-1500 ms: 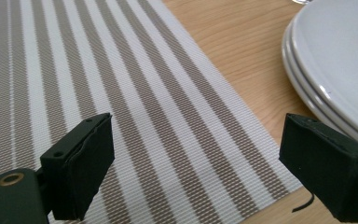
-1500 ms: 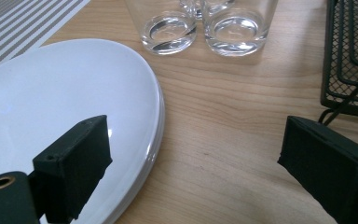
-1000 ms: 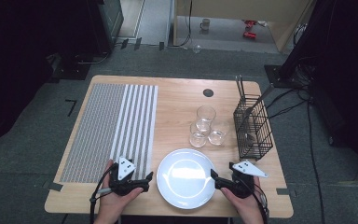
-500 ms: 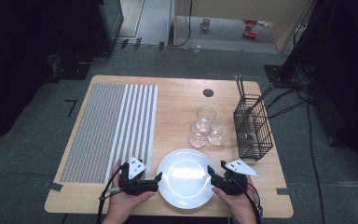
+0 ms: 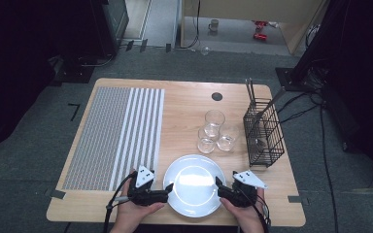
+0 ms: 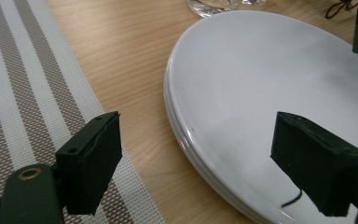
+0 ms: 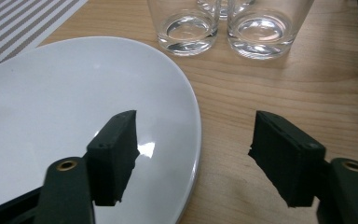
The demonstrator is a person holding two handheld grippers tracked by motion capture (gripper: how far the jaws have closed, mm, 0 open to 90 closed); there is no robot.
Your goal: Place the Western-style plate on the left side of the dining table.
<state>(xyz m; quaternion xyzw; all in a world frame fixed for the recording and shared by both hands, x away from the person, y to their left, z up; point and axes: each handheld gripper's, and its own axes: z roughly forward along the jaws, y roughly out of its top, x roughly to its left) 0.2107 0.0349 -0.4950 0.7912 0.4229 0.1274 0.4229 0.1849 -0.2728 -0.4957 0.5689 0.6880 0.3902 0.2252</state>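
Observation:
A white plate (image 5: 193,187) lies near the table's front edge. My left gripper (image 5: 167,193) is at the plate's left rim and is open. In the left gripper view (image 6: 200,163) one jaw hangs over the striped mat (image 6: 18,93) and the other over the plate (image 6: 270,70). Its jaws have just been closing, with the rim between them and untouched. My right gripper (image 5: 219,187) is at the right rim, also open. In the right gripper view (image 7: 196,158) its jaws straddle the plate's (image 7: 51,93) edge without pressing on it, and they have just been opening.
Three clear glasses (image 5: 214,121) stand just beyond the plate, two of them close in the right gripper view (image 7: 186,23). A black wire basket (image 5: 263,131) stands at the right edge. A grey striped placemat (image 5: 116,136) covers the left half of the wooden table (image 5: 184,107).
Both grippers have edged inward, the left one to the right and the right one to the left, until their jaws reach the plate's rims. The plate and glasses have not moved.

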